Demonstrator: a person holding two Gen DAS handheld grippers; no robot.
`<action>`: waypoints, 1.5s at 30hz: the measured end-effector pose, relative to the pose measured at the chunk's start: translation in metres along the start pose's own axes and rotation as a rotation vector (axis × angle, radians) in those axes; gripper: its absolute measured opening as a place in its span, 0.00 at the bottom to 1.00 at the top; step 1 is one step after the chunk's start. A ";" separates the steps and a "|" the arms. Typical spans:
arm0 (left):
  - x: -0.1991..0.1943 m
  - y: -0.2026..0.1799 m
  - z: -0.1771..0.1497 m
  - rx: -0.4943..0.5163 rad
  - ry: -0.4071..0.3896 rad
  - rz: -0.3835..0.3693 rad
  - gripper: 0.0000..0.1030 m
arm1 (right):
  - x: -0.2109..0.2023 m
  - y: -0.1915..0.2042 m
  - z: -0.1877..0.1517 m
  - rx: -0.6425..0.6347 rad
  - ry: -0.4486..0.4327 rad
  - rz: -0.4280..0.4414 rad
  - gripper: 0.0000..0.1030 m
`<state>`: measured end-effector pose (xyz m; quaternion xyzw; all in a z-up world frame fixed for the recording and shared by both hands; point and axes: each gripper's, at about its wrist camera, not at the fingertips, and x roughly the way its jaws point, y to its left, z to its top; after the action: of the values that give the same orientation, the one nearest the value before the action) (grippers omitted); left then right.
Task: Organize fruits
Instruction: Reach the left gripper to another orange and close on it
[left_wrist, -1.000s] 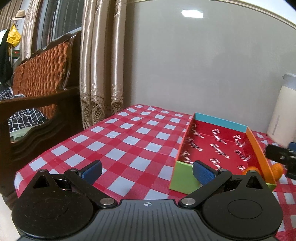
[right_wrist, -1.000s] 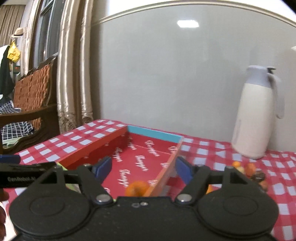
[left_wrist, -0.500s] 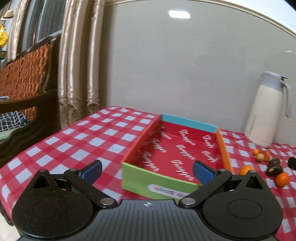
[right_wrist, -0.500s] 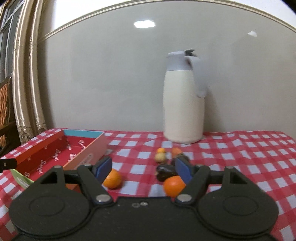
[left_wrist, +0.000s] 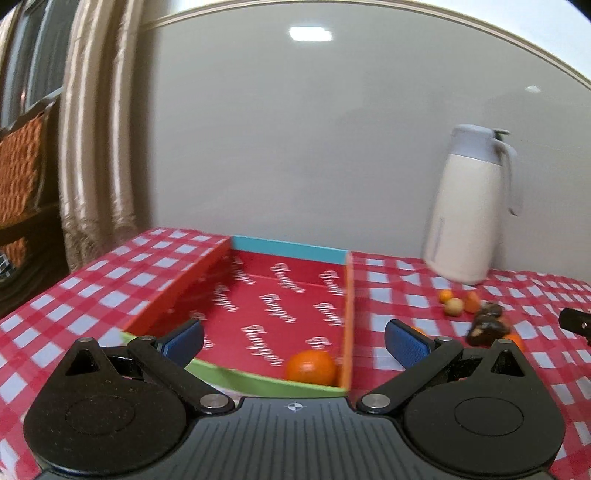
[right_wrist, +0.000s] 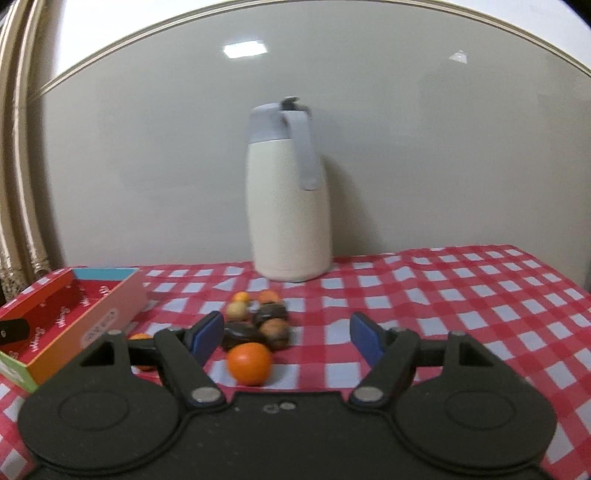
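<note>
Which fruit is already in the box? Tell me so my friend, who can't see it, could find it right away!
Find the tall cream jug standing by the wall on the red checked tablecloth. Left of it lies a shallow open box with a red floor and white writing. In its near right corner sits one round orange fruit, the only fruit in the box; the others lie loose on the cloth near the jug.

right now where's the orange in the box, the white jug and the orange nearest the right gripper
orange in the box (left_wrist: 311, 366), left wrist view, middle of its front face
white jug (right_wrist: 290, 210), right wrist view, middle of its cream body
orange nearest the right gripper (right_wrist: 249, 363), right wrist view, centre of the fruit
</note>
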<state>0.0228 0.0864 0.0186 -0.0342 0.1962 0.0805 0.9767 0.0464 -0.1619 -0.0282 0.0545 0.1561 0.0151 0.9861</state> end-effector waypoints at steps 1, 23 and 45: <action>0.001 -0.006 0.000 0.007 0.000 -0.012 1.00 | 0.000 -0.004 0.000 0.004 0.000 -0.007 0.72; 0.026 -0.130 -0.007 0.097 0.064 -0.191 1.00 | -0.011 -0.083 0.000 0.055 0.001 -0.153 0.72; 0.066 -0.212 -0.020 0.196 0.208 -0.198 0.64 | 0.001 -0.130 0.000 0.119 0.036 -0.238 0.70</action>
<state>0.1118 -0.1153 -0.0181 0.0338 0.2986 -0.0398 0.9529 0.0493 -0.2914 -0.0428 0.0938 0.1797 -0.1104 0.9730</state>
